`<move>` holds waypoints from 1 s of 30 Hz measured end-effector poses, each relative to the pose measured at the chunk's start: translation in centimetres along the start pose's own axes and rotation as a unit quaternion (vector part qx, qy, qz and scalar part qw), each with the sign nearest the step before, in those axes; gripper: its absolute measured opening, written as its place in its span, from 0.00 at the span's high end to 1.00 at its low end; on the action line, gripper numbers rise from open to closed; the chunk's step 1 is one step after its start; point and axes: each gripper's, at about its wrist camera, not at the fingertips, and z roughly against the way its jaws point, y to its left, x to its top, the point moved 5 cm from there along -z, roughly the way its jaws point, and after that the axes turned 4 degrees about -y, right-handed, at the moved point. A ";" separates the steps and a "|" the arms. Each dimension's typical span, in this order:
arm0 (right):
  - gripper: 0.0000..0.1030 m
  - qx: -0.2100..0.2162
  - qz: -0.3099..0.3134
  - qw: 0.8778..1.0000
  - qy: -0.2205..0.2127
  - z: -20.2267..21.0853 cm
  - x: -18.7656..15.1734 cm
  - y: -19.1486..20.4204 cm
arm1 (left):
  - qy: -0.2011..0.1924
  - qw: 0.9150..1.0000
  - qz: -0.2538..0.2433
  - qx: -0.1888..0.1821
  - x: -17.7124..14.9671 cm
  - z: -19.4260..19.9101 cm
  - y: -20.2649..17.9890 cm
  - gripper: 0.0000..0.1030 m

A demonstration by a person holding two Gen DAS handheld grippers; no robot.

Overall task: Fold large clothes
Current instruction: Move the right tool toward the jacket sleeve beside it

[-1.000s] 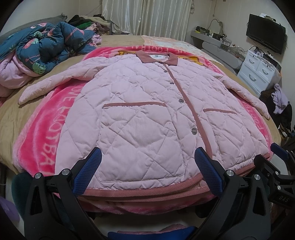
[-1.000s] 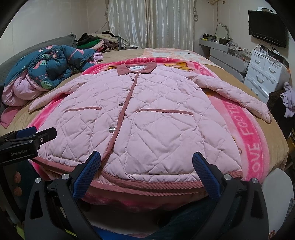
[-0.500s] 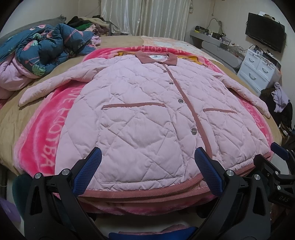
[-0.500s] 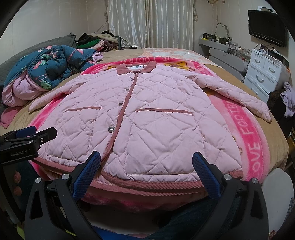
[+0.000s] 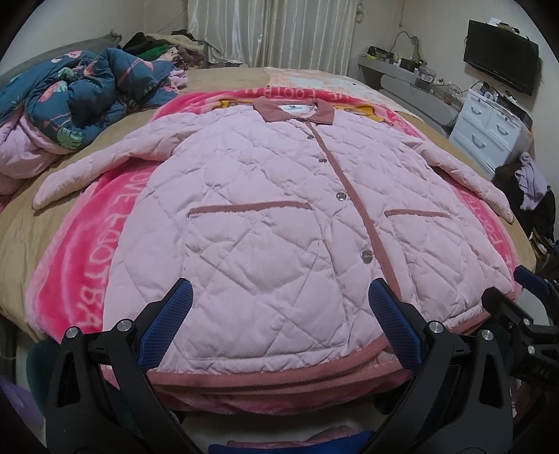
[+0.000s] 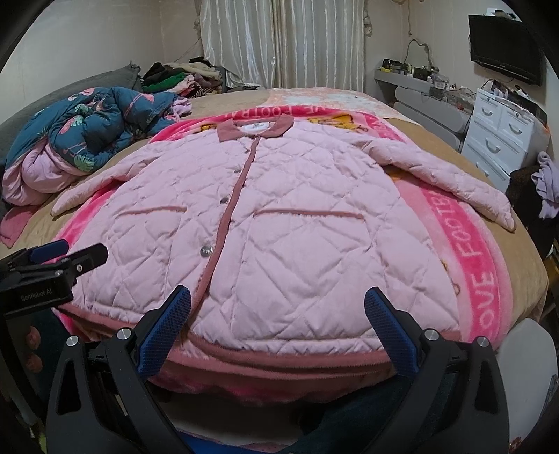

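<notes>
My 2 grippers are both spread wide, nothing between the pads. L gripper (image 5: pixel 279 328) hangs just off the near edge of the bed, its 2 blue pads framing the hem, not touching it. R gripper (image 6: pixel 277 331) same stance, further to the right along the hem; I can see its tips at the right edge of the L cam, and the L unit shows at the left edge of the R cam.

1 jacket (image 5: pixel 279 223), pink quilted, lies flat & buttoned, front up, collar away from me, hem toward me. 2 sleeves out to the sides, 2 pocket slits, 4 snaps that I can count down the placket. It sits on 1 hot-pink blanket (image 5: pixel 70 272) w/ lettering, which lies on the tan bed (image 5: pixel 21 230).

Beyond: 1 blue flamingo-print quilt (image 5: pixel 87 101) bunched at far left, 1 heap of clothes (image 5: pixel 157 45) behind it, curtains (image 5: pixel 272 31) at the back. Right side: 1 white dresser (image 5: pixel 489 132), 1 TV (image 5: pixel 499 70) on the wall, 1 lilac garment (image 5: pixel 532 178) draped on something dark.

Vs 0.5 s ago: almost no change. Jacket hasn't shifted, jaw spread is the same on both. L cam has turned slightly left since 1 s ago; R cam steady.
</notes>
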 end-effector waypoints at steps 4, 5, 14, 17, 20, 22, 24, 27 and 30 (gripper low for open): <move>0.04 -0.004 0.004 1.000 -0.002 -0.1 1.3 -0.1 | 0.003 1.000 0.000 0.000 0.9 -0.4 -0.3 0.08; 0.04 -0.003 0.001 1.000 -0.002 -0.2 1.7 -0.1 | 0.005 1.000 -0.001 0.000 1.0 -0.5 -0.4 0.08; 0.04 -0.005 -0.010 1.000 -0.007 -1.1 4.9 -1.2 | 0.012 1.000 -0.003 0.005 3.7 -1.9 -0.9 0.08; 0.04 -0.002 -0.015 1.000 -0.007 -1.6 6.3 -1.8 | 0.016 1.000 0.002 -0.002 5.4 -2.6 -1.2 0.08; 0.04 -0.005 -0.019 1.000 -0.009 -2.2 7.9 -2.5 | 0.008 1.000 0.003 -0.002 7.2 -3.2 -1.4 0.08; 0.04 -0.004 -0.021 1.000 -0.011 -2.5 8.9 -2.8 | 0.003 1.000 0.002 -0.001 8.2 -3.5 -1.5 0.08; 0.04 -0.003 -0.024 1.000 -0.017 -2.9 10.1 -3.1 | -0.002 1.000 0.003 -0.002 9.6 -3.9 -1.7 0.08; 0.04 -0.005 -0.029 0.999 -0.027 -3.3 12.1 -3.6 | -0.006 1.000 0.001 0.003 11.5 -4.5 -2.0 0.08; 0.04 -0.002 -0.031 0.999 -0.035 -3.7 13.9 -3.9 | -0.011 1.000 0.003 0.004 13.3 -5.0 -2.2 0.08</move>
